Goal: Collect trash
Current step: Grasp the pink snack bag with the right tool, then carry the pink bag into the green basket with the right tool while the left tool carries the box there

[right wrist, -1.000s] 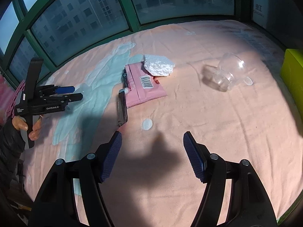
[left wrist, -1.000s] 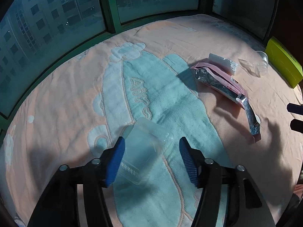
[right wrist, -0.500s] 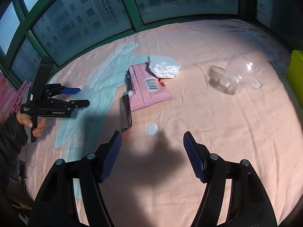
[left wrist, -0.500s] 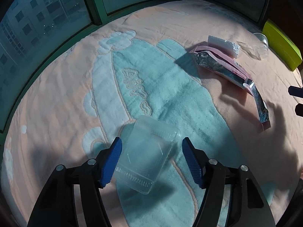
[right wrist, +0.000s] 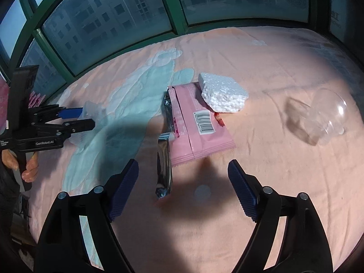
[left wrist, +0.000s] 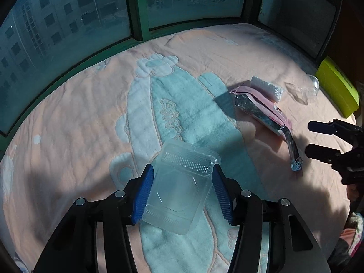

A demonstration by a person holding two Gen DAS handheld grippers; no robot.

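Observation:
A clear plastic clamshell box [left wrist: 179,186] lies on the pink and teal blanket [left wrist: 79,125]. My left gripper [left wrist: 183,193] has its blue pads on both sides of the box, touching its edges. It also shows in the right wrist view [right wrist: 77,119], closed around the box [right wrist: 91,110]. My right gripper [right wrist: 182,188] is open and empty, hovering over the torn end of a pink foil wrapper [right wrist: 195,122]. A white foam chunk [right wrist: 221,95] rests on the wrapper's far end. A clear plastic cup [right wrist: 323,116] lies on its side to the right.
A yellow-green box [left wrist: 336,88] sits at the blanket's far right edge. Green-framed windows [left wrist: 136,6] ring the far side. The wrapper [left wrist: 264,111], foam [left wrist: 268,87] and cup [left wrist: 309,88] lie right of the left gripper. The right gripper [left wrist: 316,138] shows at the right edge.
My left gripper has moved forward over the clear box and narrowed onto its sides. My right gripper has moved forward toward the wrapper's torn end.

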